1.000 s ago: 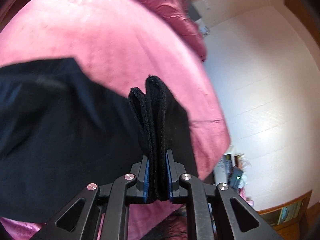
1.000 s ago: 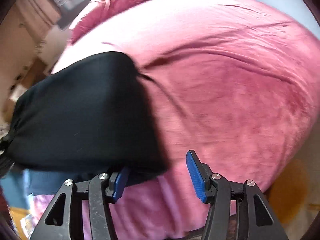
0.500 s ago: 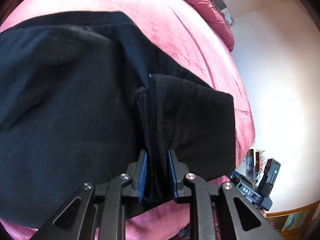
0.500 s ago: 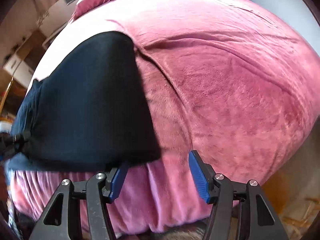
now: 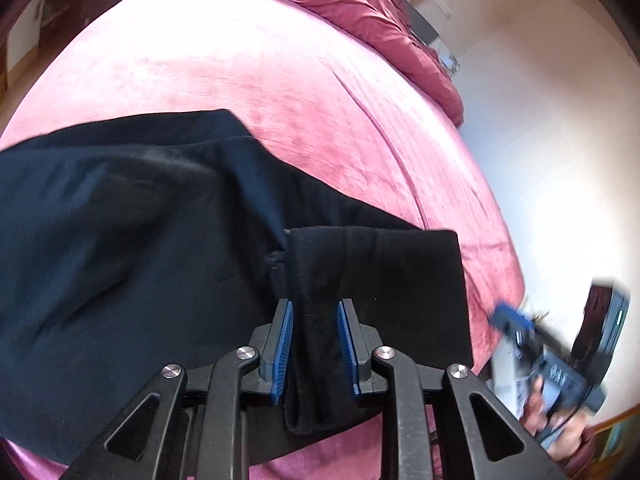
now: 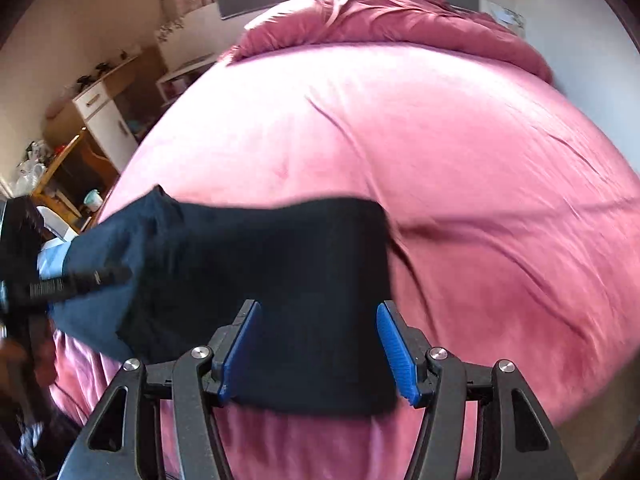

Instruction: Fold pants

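The dark navy pants [image 5: 120, 264] lie folded on the pink bed near its front edge. My left gripper [image 5: 314, 344] is shut on a bunched fold of the pants' hem end [image 5: 320, 280], held low over the cloth. In the right wrist view the pants [image 6: 280, 264] spread flat in front of my right gripper [image 6: 318, 344], which is open with its blue pads either side of the cloth's near edge. The right gripper also shows in the left wrist view [image 5: 552, 364] at the bed's right edge.
The pink bedspread [image 6: 440, 160] covers the bed, with a bunched red duvet [image 6: 380, 12] at the far end. A white wall [image 5: 552, 140] stands right of the bed. Wooden furniture and a white cabinet [image 6: 104, 120] stand to the left.
My left gripper has lowered the held fold onto the pants and drawn back. My right gripper has moved left, so that the cloth's near edge now lies between its open pads.
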`<state>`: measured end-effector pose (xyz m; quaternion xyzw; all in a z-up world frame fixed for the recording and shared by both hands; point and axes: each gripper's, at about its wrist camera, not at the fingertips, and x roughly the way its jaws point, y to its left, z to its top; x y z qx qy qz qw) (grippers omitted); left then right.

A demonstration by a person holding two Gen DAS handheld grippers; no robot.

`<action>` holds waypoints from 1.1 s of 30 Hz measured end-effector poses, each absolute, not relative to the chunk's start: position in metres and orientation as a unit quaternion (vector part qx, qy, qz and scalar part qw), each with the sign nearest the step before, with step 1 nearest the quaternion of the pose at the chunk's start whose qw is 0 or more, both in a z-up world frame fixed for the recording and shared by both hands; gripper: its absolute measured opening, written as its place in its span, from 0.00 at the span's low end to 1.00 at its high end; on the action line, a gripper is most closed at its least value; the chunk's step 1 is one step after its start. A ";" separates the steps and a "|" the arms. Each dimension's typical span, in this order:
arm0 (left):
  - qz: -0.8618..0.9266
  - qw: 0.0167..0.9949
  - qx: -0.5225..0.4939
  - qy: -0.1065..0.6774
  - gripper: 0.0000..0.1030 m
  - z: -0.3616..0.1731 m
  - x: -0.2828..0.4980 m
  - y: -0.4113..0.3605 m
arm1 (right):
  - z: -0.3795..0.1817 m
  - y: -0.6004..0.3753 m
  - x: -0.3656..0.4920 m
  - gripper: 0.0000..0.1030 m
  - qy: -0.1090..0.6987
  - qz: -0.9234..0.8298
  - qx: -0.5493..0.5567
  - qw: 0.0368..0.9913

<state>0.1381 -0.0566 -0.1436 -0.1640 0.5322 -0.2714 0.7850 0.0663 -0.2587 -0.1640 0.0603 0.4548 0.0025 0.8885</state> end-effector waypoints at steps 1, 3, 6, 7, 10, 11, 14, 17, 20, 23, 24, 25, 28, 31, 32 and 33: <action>-0.270 0.787 -0.149 0.534 0.23 -0.144 0.138 -0.062 | -0.174 -0.258 0.078 0.59 0.459 -0.003 0.056 0.886; -0.260 0.797 -0.106 0.535 0.23 -0.146 0.136 -0.073 | -0.190 -0.259 0.100 0.59 0.477 -0.031 0.051 0.877; -0.236 0.805 -0.041 0.543 0.23 -0.158 0.133 -0.094 | -0.210 -0.272 0.120 0.59 0.492 -0.062 0.073 0.865; -0.230 0.805 -0.031 0.546 0.23 -0.164 0.132 -0.099 | -0.216 -0.277 0.123 0.60 0.496 -0.064 0.083 0.862; -0.221 0.811 -0.032 0.540 0.23 -0.173 0.131 -0.102 | -0.232 -0.284 0.125 0.61 0.504 -0.063 0.103 0.855; -0.220 0.813 -0.034 0.538 0.24 -0.173 0.131 -0.101 | -0.235 -0.286 0.125 0.62 0.504 -0.062 0.108 0.855; -0.217 0.820 -0.037 0.528 0.26 -0.171 0.126 -0.098 | -0.239 -0.288 0.121 0.63 0.495 -0.062 0.111 0.860; -0.214 0.826 -0.039 0.519 0.26 -0.165 0.119 -0.091 | -0.236 -0.284 0.116 0.63 0.491 -0.065 0.101 0.863; -0.210 0.834 -0.035 0.509 0.26 -0.155 0.108 -0.082 | -0.231 -0.280 0.113 0.63 0.486 -0.069 0.090 0.867; -0.206 0.845 -0.028 0.492 0.26 -0.143 0.093 -0.068 | -0.219 -0.276 0.105 0.64 0.477 -0.070 0.080 0.872; -0.205 0.847 -0.028 0.489 0.26 -0.139 0.090 -0.068 | -0.216 -0.275 0.102 0.64 0.474 -0.070 0.076 0.874; -0.204 0.850 -0.027 0.486 0.26 -0.136 0.087 -0.066 | -0.212 -0.273 0.099 0.64 0.470 -0.070 0.073 0.877; -0.200 0.855 -0.027 0.477 0.26 -0.126 0.079 -0.055 | -0.200 -0.263 0.090 0.64 0.451 -0.066 0.053 0.889; -0.194 0.861 -0.027 0.470 0.26 -0.118 0.072 -0.046 | -0.186 -0.251 0.079 0.64 0.437 -0.046 0.038 0.897; -0.192 0.862 -0.029 0.469 0.26 -0.114 0.073 -0.044 | -0.183 -0.245 0.072 0.64 0.436 -0.030 0.037 0.899; -0.187 0.863 -0.030 0.468 0.26 -0.112 0.070 -0.041 | -0.182 -0.241 0.070 0.64 0.436 -0.019 0.035 0.899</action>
